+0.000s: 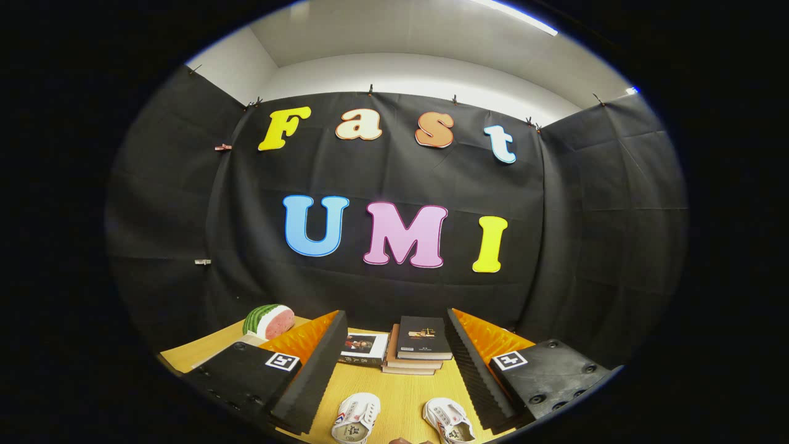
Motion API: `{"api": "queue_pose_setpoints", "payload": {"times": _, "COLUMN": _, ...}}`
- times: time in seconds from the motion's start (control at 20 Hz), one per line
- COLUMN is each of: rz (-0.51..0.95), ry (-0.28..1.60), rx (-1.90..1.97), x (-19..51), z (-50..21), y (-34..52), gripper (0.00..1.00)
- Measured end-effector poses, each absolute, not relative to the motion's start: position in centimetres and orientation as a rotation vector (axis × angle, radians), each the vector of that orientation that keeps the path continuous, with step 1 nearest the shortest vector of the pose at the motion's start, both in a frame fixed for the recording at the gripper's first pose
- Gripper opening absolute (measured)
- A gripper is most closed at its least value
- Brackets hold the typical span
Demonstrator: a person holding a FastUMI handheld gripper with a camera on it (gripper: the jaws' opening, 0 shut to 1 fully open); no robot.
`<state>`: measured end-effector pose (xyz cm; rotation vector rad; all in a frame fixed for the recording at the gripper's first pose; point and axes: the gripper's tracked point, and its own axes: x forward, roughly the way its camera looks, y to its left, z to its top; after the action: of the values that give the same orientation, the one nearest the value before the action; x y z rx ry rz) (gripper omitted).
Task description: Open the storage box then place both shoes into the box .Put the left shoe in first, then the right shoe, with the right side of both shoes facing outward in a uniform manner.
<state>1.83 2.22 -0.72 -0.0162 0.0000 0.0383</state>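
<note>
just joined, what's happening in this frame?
A hand-held gripper hangs above a light wooden table, fingers spread wide and holding nothing. Two small white sneakers lie on the table between the fingers, untouched. Beyond them sits a stack of dark-covered books, with a watermelon-slice toy off to one side. The task looks barely begun.

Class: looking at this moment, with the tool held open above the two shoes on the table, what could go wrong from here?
1. The tool hangs open with two white shoes lying between its fingers; which is left is hard to tell here, so the wrong one might be picked first.
2. The stack of books sits just beyond the shoes; a forward reach could knock it.
3. The watermelon slice rests near the wooden table edge; a sideways swing could push it off.
</note>
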Motion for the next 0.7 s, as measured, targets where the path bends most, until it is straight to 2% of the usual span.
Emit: {"api": "queue_pose_setpoints", "payload": {"times": 0.7, "rz": 0.020, "ry": 0.059, "rx": -0.026, "x": 3.3, "z": -3.1, "y": 1.6, "gripper": 0.97}}
